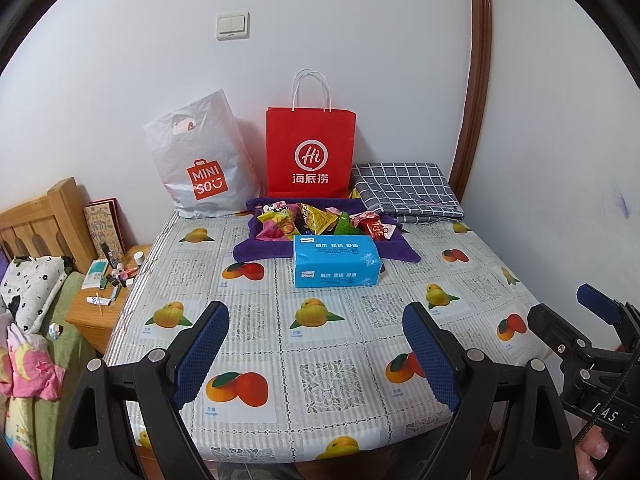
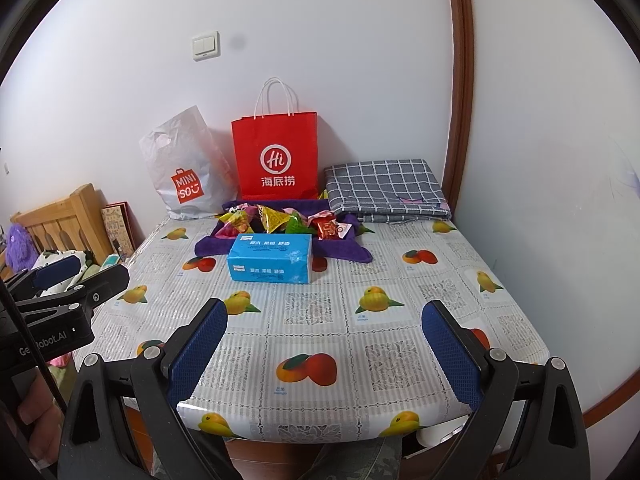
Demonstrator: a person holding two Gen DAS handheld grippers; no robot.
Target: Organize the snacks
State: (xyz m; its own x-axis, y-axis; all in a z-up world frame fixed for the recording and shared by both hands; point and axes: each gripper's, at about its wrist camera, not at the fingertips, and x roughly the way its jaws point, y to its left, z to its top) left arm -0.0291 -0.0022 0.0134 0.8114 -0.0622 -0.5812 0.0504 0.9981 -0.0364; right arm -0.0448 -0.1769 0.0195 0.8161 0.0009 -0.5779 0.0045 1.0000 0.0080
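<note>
Wrapped snacks (image 1: pixel 320 220) lie heaped on a purple towel (image 1: pixel 256 248) at the far middle of a tabletop (image 1: pixel 328 344) covered in a fruit-printed cloth, as two hand-held grippers hang over its near edge. The left gripper (image 1: pixel 316 356) has its jaws wide apart with nothing between them; the right gripper (image 2: pixel 324 356) likewise stands spread and empty, well short of the pile.

A blue pack of tissues (image 1: pixel 336 262) lies just in front of the towel, partly screening the snacks from the near side. Behind them, against the wall, stands a red paper bag (image 1: pixel 310 152) with white handles, a white Miniso plastic bag (image 1: pixel 200 164) to its left and a folded checked cloth (image 1: pixel 404 192) to its right.

The packets sit in a loose, mixed jumble, yellow, green, red and pink wrappers overlapping, none visibly sorted into rows or groups. Whether any already lie inside the bags cannot be told from here. Judged by that, the heap would fit either snacks gathered onto the towel as their place, or a pile waiting to be sorted or bagged.
</note>
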